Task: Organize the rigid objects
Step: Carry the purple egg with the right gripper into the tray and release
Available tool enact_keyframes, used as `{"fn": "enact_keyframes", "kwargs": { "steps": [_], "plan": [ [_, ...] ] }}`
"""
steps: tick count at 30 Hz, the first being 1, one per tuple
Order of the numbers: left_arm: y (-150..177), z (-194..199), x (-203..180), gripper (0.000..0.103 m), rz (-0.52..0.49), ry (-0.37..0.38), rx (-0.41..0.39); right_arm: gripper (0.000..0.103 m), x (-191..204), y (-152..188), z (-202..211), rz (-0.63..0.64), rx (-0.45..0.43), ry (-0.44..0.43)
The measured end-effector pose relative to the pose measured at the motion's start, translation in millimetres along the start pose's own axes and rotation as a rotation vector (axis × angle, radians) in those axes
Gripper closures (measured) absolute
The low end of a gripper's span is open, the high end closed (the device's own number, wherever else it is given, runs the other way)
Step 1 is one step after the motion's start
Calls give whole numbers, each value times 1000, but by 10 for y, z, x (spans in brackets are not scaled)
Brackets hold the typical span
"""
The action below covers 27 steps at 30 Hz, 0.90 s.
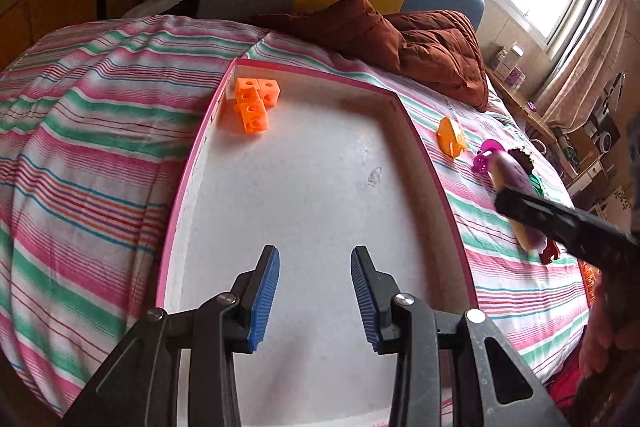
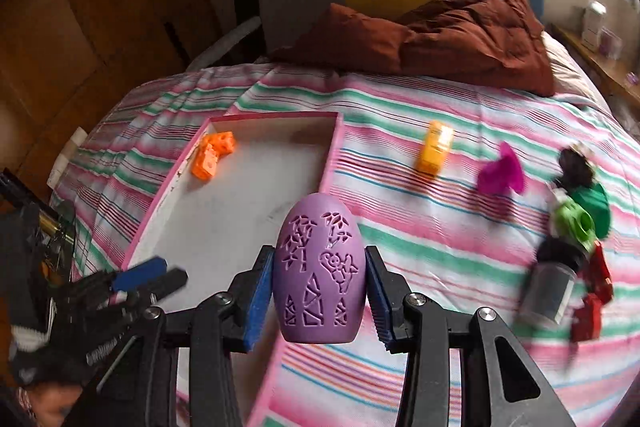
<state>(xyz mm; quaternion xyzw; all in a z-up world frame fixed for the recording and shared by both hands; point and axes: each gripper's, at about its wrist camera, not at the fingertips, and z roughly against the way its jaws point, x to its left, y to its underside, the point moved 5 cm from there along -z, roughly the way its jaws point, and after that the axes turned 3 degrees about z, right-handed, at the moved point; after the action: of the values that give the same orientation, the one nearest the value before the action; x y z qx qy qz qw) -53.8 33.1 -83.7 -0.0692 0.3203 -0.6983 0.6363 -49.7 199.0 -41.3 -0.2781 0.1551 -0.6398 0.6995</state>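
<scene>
A pink-rimmed white tray lies on the striped bed. Orange cube blocks sit in its far left corner. My right gripper is shut on a purple carved egg and holds it above the tray's right rim; the egg also shows in the left wrist view. My left gripper is open and empty over the near part of the tray; it shows at the left of the right wrist view.
On the bedspread right of the tray lie an orange piece, a magenta piece, a green ring piece, a dark jar and red pieces. A brown quilt lies at the bed's head.
</scene>
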Motion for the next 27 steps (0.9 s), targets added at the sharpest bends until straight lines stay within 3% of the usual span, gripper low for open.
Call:
{"fn": "enact_keyframes", "kwargs": {
  "steps": [7,12,21,27],
  "plan": [
    [38,28,46,66,19,-15,9,59,383,-385,-601,71,69,-45],
    [31,70,80,66,24,-28,2,59,512,-601,-1024,105,120,-3],
    [56,22,164,66,62,-23,21,59,648,-841,-1361,127,109,37],
    [73,6,152,66,61,-20,24,57,623,-951,-1350,94,54,6]
  ]
}}
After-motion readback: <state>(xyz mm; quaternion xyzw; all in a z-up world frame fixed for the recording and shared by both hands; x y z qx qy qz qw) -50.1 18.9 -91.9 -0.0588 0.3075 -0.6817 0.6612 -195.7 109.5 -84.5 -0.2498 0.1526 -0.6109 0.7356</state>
